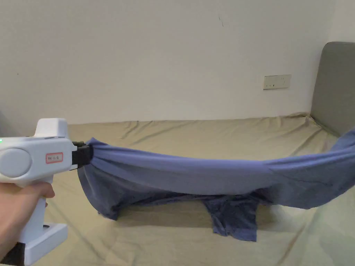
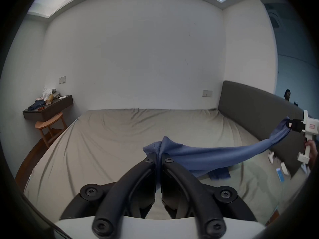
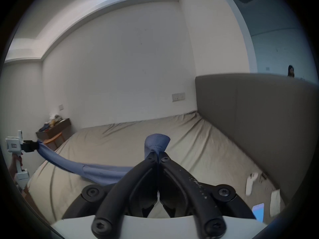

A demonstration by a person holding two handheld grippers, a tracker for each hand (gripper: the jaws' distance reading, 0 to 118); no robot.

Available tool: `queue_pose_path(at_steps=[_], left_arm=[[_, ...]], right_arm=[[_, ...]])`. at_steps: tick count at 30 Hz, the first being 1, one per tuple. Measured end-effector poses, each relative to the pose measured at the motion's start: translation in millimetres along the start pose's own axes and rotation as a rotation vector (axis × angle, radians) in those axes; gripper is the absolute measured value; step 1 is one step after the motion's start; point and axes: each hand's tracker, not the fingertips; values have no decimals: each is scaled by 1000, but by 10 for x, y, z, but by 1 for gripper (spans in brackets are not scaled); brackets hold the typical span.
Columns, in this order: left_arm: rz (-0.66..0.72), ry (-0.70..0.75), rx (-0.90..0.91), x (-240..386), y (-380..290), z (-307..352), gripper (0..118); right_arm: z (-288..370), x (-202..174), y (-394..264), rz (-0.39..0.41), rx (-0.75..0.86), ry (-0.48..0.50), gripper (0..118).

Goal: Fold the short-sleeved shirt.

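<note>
The blue short-sleeved shirt (image 1: 180,173) is held stretched across the middle of the head view, above the bed (image 1: 194,131). Its top edge is pulled into a sagging band. The lower part hangs down and rests on the sheet at lower centre, where a sleeve or hem lies crumpled.

Left gripper (image 1: 83,156), at the left edge of the head view: fingers closed on a bunched corner of the shirt. In the left gripper view, cloth is seen pinched between both fingers (image 2: 151,161) with a tuft standing past the tips.

Right gripper (image 3: 158,154): fingers likewise closed tight on cloth, with a rolled knob of fabric above the tips. In the left gripper view it is seen at the right edge, holding the far end of the shirt.

Step in hand (judged): the shirt is being spread out and raised before it is laid flat; no fold is made yet.

Notes for doing it well:
- Both grips should be kept firm; the bunched cloth may slip if tension is raised unevenly.
- The two ends should be kept level so that the hanging part falls straight.
- The crumpled lower part should be lifted clear or shaken out before the shirt is lowered.
- The shirt should be set down on bare sheet at mid-bed, away from the headboard (image 1: 334,86) at the right of the frame.
</note>
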Motion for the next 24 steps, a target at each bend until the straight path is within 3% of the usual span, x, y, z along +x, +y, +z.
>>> queue_pose_path(at_steps=[2, 8, 12, 15, 18, 21, 23, 24], left_arm=[[25, -25, -7, -26, -335, 340, 3], [33, -33, -74, -111, -1280, 993, 3], [90, -73, -222, -206, -1913, 1200, 3], [58, -48, -336, -203, -2346, 1246, 3], [153, -84, -418, -287, -2716, 1227, 3], [152, -72, -485, -306, -2982, 1154, 3], [165, -80, -544, -305, -3131, 1117, 3], [168, -82, -562, -324, -3191, 1089, 3]], right_arm=[[292, 69, -300, -21, -60, 20, 1], [1056, 93, -1104, 31, -176, 50, 1], [1305, 153, -1620, -54, -307, 88, 1], [1398, 180, -2018, -15, -396, 64, 1], [1380, 251, -2399, -24, -515, 60, 1], [1286, 274, -2729, 65, -604, 26, 1], [1226, 320, -2888, -45, -665, 51, 1], [1215, 315, -2947, -32, -663, 35, 1]])
